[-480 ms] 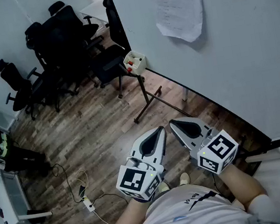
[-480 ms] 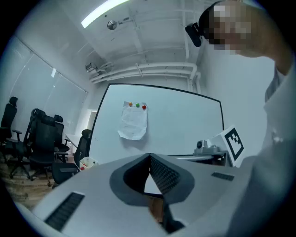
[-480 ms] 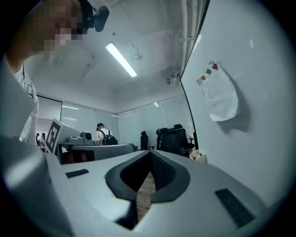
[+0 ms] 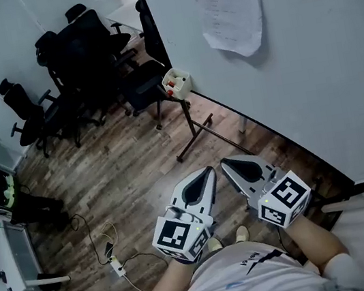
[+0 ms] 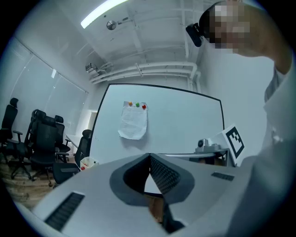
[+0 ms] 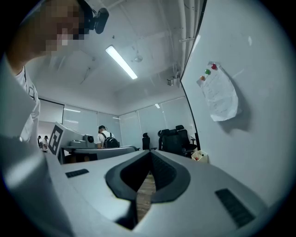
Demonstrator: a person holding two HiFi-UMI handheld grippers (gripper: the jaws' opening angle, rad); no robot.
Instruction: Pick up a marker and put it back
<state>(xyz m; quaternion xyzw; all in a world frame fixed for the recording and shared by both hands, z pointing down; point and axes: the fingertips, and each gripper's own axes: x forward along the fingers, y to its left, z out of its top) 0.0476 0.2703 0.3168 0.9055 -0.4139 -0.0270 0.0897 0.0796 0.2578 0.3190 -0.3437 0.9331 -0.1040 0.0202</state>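
Observation:
A small white marker box (image 4: pixel 177 81) hangs at the whiteboard's lower left corner, with red-capped markers (image 4: pixel 170 89) inside. It shows small in the left gripper view as the marker box (image 5: pixel 88 163) and in the right gripper view as the marker box (image 6: pixel 200 156). My left gripper (image 4: pixel 207 170) and right gripper (image 4: pixel 225 161) are held side by side near my body, well short of the box. Both are shut with nothing between the jaws, as the left gripper (image 5: pixel 150 156) and right gripper (image 6: pixel 150 153) show in their own views.
A large whiteboard (image 4: pixel 304 52) on a metal stand (image 4: pixel 193 129) fills the right side, with a paper sheet (image 4: pixel 231 12) pinned by magnets. Black office chairs (image 4: pixel 78 62) cluster at the back left. Cables and a power strip (image 4: pixel 115 264) lie on the wooden floor.
The head view has shifted very slightly; both grippers stay shut in the same place near my body.

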